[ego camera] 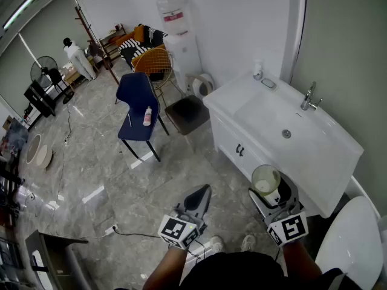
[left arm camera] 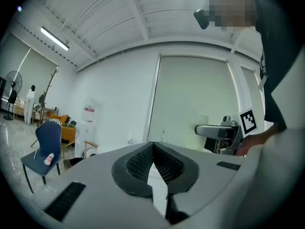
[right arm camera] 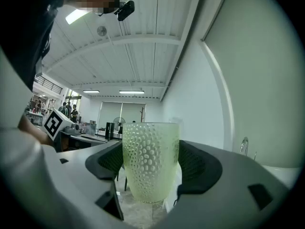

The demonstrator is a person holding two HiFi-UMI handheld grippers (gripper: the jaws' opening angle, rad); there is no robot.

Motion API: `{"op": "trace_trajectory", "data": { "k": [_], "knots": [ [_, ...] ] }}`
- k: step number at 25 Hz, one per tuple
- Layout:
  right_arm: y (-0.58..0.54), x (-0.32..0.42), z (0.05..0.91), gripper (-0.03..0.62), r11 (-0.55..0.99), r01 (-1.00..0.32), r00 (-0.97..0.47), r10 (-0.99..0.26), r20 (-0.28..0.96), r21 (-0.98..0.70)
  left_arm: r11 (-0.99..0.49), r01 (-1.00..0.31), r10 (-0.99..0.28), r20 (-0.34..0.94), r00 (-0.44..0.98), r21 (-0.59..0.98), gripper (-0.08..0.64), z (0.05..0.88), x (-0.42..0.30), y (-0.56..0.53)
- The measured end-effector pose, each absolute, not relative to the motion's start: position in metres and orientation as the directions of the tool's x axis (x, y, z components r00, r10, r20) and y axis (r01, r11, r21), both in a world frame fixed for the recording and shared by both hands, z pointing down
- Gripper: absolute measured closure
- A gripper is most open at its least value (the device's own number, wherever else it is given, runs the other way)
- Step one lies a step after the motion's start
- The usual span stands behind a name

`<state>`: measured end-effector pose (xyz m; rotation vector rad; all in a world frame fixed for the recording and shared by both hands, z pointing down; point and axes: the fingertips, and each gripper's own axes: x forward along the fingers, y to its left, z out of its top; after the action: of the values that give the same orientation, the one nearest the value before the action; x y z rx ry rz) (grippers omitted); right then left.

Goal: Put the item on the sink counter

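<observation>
A pale green dimpled glass cup (ego camera: pixel 266 181) stands upright between the jaws of my right gripper (ego camera: pixel 270 191), which is shut on its sides. In the right gripper view the cup (right arm camera: pixel 150 167) fills the space between both black pads. It hangs in the air just in front of the near corner of the white sink counter (ego camera: pixel 240 94). My left gripper (ego camera: pixel 203 192) is held level to the left of the cup, shut with nothing in it; its pads (left arm camera: pixel 141 162) meet at the tips. In the left gripper view the cup (left arm camera: pixel 202 126) shows at the right.
The counter carries a basin (ego camera: pixel 290 132), a faucet (ego camera: pixel 309 96) and a small bottle (ego camera: pixel 258 71) at its far corner. A dark stool (ego camera: pixel 187 113), a blue chair (ego camera: pixel 138 95) with a bottle on it and a water dispenser (ego camera: pixel 179 38) stand to the left. A toilet (ego camera: pixel 354 240) is at the lower right.
</observation>
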<state>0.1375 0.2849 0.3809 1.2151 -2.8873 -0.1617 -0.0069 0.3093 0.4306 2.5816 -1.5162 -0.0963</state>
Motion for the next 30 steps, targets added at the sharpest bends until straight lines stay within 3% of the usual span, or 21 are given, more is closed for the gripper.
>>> {"op": "trace_trajectory", "data": {
  "k": [20,30],
  "knots": [
    [0.254,0.060,0.389,0.222,0.690,-0.723,-0.690,-0.723,-0.016,0.020,-0.507,-0.848,-0.855,0.036,0.518,0.158,0.548,0.457,-0.089,0.301],
    [0.179,0.051,0.398,0.222,0.699,-0.715,-0.698,-0.714,-0.041,0.004,-0.480,-0.861,-0.868,0.051,0.493,0.167,0.546,0.467,-0.105,0.228]
  ]
}}
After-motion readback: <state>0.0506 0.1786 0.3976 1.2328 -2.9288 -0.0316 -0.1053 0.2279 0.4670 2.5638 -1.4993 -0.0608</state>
